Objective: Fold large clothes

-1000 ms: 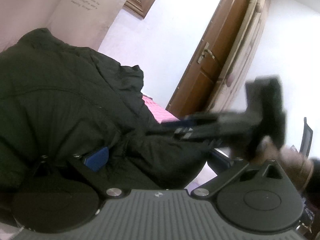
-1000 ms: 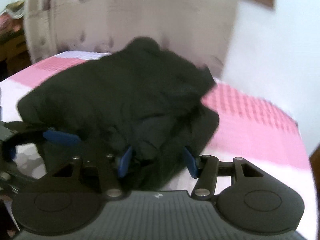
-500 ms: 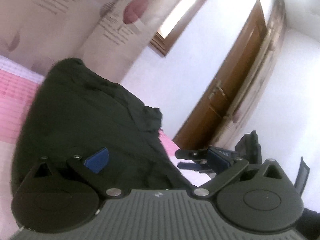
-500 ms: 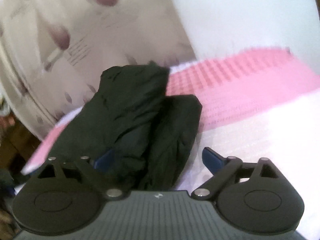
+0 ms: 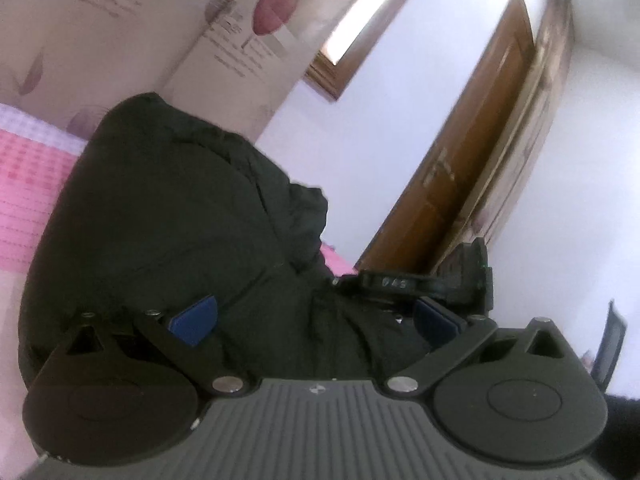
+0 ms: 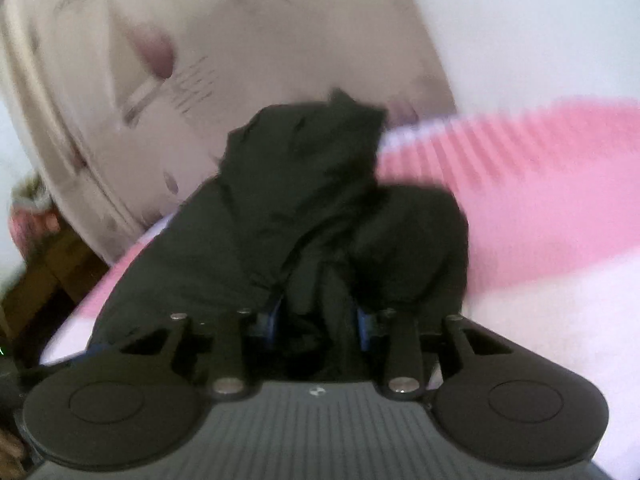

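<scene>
A bulky black jacket (image 5: 160,220) lies bunched on a pink and white bed (image 5: 24,200). My left gripper (image 5: 316,320) is open wide just above the jacket's near edge, with dark cloth lying loose between its blue pads (image 5: 194,320). My right gripper (image 5: 400,283) shows at the jacket's right edge in the left wrist view. In the right wrist view the jaws of the right gripper (image 6: 317,320) are closing on a raised fold of the jacket (image 6: 304,184), and the cloth fills the gap between the pads. The bed (image 6: 540,200) runs off to the right.
A cream curtain with purple leaf print (image 5: 140,20) hangs behind the bed. A brown wooden door (image 5: 460,184) and a window frame (image 5: 340,76) are in the white wall. Wooden furniture (image 6: 48,272) stands beside the bed at the left of the right wrist view.
The right gripper opened wide, rolled, dropped toward the jacket's near edge and closed on a fold of it. The left gripper drew back a little and stayed open.
</scene>
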Demonstrator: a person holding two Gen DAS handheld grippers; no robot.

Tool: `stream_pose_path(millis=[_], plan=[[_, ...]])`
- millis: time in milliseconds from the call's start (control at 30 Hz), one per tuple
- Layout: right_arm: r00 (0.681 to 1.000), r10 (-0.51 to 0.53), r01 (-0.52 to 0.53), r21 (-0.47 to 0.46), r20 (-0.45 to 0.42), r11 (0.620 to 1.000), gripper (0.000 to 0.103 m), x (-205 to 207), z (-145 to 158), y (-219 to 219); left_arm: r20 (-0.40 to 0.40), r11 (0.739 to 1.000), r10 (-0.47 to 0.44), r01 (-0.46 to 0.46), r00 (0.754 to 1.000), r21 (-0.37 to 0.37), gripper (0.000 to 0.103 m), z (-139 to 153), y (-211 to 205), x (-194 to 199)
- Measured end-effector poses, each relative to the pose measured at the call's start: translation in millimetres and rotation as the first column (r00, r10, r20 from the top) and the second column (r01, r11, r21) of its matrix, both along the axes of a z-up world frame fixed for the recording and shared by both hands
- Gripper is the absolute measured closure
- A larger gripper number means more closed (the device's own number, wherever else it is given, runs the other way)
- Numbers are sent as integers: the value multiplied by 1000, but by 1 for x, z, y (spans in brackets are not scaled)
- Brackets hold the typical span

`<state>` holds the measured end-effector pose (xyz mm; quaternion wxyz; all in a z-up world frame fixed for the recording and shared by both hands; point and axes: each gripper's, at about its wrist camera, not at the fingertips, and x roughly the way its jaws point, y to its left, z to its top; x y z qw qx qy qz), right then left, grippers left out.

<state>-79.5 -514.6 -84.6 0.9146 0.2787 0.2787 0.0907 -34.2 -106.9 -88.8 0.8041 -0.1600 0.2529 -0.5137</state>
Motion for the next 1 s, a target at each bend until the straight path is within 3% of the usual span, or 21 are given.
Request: stream_pose_path(millis=[33, 133, 233, 367, 433, 500, 567, 600, 667, 767, 867, 1000], plan=[[1000, -27, 27, 9, 0, 1000, 54, -5, -2, -3, 9, 1000, -7, 7, 1000, 15, 0, -1, -3, -3], [997, -77, 77, 42, -7, 996, 46, -14, 3, -8, 16, 1000, -12, 11, 1000, 24, 0, -7, -6, -5], [986, -129, 136, -61, 105, 989, 45, -43, 41, 5, 2, 1000, -9, 9, 1000, 8, 0, -10, -4, -3], [978, -2, 51, -225, 210, 973, 47, -76, 81, 54, -3, 1000, -4, 4, 1000, 1, 0, -10, -5, -4], [980, 80, -5, -378, 185, 926, 56, -85, 85, 87, -6, 1000, -1, 1, 1000, -8, 0, -11, -4, -5], [988, 118, -42, -544, 104, 838, 65, -89, 70, 115, -20, 1000, 5, -5, 1000, -22, 0, -9, -3, -3], [995, 92, -57, -616, 25, 786, 69, -90, 47, 121, -58, 998, 16, -20, 998, -63, 0, -5, 3, -1], [998, 67, -44, -597, 17, 801, 69, -92, 36, 116, -75, 996, 24, -31, 997, -89, 0, -2, 8, 1], [1000, 17, -16, -480, -3, 877, 69, -91, 19, 97, -71, 990, 61, -69, 996, -122, 0, 8, 19, 3], [1000, -12, 11, -402, 0, 916, 68, -86, 5, 86, -28, 986, 133, -135, 991, -94, 0, 22, 31, 6], [1000, -19, 21, -375, 9, 927, 67, -85, -1, 83, -18, 983, 179, -180, 984, -37, 0, 24, 39, 14], [1000, -28, 29, -369, 7, 929, 55, -78, -4, 82, -43, 975, 222, -221, 974, 15, 0, 11, 47, 22]])
